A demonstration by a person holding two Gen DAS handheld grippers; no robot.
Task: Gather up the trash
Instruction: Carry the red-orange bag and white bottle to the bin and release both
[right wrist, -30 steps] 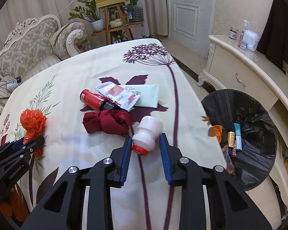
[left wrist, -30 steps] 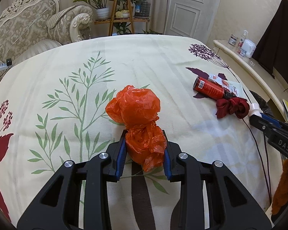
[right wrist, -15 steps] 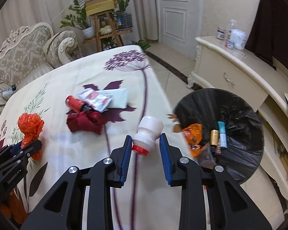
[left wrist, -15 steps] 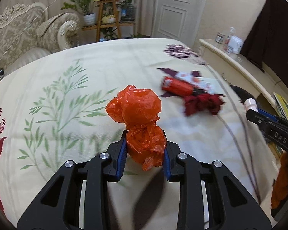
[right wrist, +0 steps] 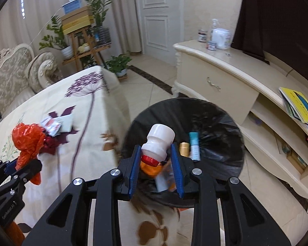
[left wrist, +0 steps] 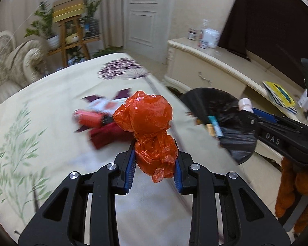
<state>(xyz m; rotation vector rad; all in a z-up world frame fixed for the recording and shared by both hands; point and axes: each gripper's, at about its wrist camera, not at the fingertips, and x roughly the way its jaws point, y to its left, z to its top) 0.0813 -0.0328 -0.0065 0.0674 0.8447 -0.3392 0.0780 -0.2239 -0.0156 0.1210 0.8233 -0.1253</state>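
My left gripper (left wrist: 155,170) is shut on a crumpled orange plastic bag (left wrist: 149,127) and holds it above the table near its right edge. My right gripper (right wrist: 155,164) is shut on a small white bottle with a red cap (right wrist: 159,143) and holds it over the black-lined trash bin (right wrist: 219,127), which holds several items. The bin also shows in the left wrist view (left wrist: 232,135). A red can (left wrist: 88,119), a dark red cloth (left wrist: 106,135) and a snack wrapper (right wrist: 51,125) lie on the table.
The floral tablecloth (left wrist: 51,102) covers the table. A cream sideboard (right wrist: 225,75) with bottles stands right of the bin. A sofa (right wrist: 12,71) and a plant stand (right wrist: 82,41) are at the back left. A white door (right wrist: 156,16) is behind.
Both grippers have swung right with their loads. The right gripper moved from above the table edge to over the bin. The left gripper moved toward the table's right edge.
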